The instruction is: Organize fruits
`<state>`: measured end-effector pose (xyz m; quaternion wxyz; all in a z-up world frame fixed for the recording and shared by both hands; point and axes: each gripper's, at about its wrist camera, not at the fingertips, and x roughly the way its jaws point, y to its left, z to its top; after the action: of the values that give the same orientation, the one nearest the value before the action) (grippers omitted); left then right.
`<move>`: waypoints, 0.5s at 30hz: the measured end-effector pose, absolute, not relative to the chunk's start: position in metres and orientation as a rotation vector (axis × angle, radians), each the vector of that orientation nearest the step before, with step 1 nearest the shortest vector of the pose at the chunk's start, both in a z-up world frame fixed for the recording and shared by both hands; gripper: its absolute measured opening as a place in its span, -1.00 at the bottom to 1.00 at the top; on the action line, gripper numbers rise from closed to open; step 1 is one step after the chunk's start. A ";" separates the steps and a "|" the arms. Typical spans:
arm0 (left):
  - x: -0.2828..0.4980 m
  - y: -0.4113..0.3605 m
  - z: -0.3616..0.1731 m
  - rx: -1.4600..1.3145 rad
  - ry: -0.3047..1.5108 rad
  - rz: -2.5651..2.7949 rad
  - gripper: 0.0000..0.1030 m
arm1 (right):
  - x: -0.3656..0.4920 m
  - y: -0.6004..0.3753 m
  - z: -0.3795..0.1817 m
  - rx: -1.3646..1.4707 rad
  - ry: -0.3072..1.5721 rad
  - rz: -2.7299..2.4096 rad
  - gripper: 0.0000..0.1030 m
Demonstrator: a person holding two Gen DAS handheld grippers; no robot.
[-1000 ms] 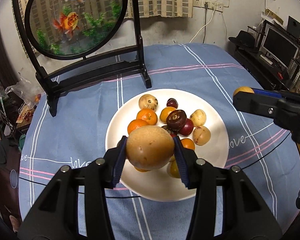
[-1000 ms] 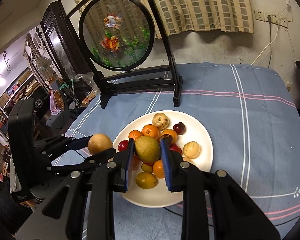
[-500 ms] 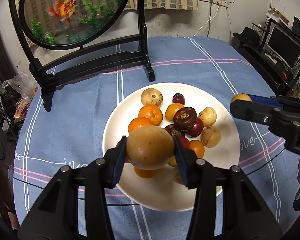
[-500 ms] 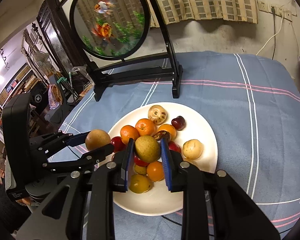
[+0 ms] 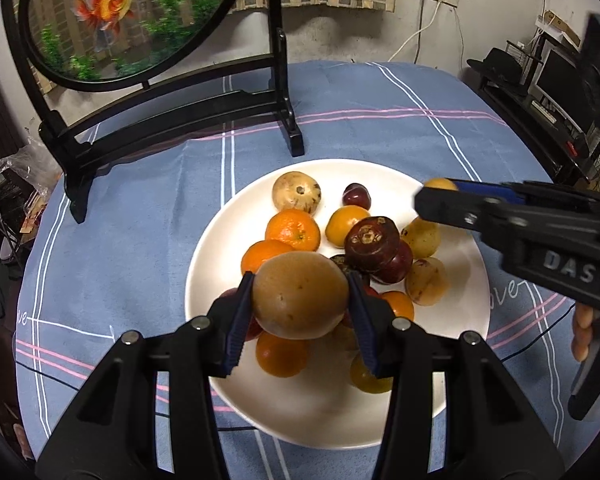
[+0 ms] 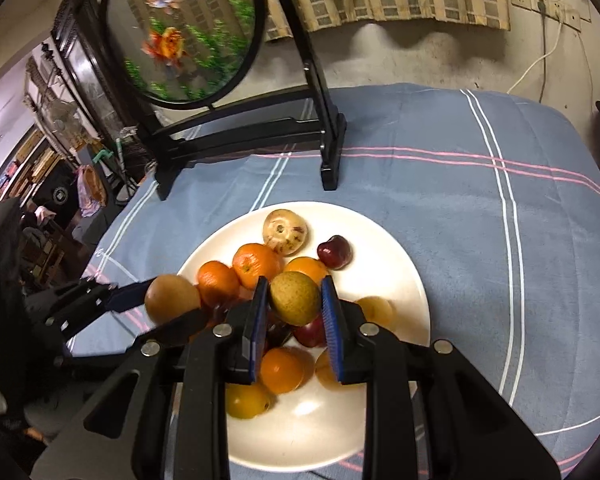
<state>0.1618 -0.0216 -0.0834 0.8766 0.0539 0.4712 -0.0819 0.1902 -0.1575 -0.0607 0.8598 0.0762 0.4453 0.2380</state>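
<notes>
Left gripper (image 5: 300, 296): clamped on brown pear (image 5: 300, 294) — above near-left of plate (image 5: 228, 264).
Right gripper (image 6: 294, 300): clamped on green-yellow pear (image 6: 295, 297) — above plate centre.
Key relation: fruit pile directly beneath both.

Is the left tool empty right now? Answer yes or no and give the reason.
No: in the left wrist view the left tool is shut on a brown pear, held above the white plate.
</notes>
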 end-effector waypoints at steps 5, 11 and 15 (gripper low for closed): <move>0.165 -0.025 -0.087 0.124 0.982 -0.152 0.28 | 0.203 -0.148 -0.072 0.103 0.986 0.481 -0.42; 0.162 -0.021 -0.077 0.115 0.954 -0.141 0.38 | 0.197 -0.159 -0.061 0.127 0.935 0.471 0.29; 0.155 -0.019 -0.063 0.102 0.932 -0.138 0.39 | 0.184 -0.171 -0.046 0.178 0.907 0.483 0.29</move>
<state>0.1555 -0.0193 -0.0633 0.8899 0.0490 0.4487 -0.0664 0.1845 -0.1710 -0.0463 0.8671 0.0850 0.4331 0.2308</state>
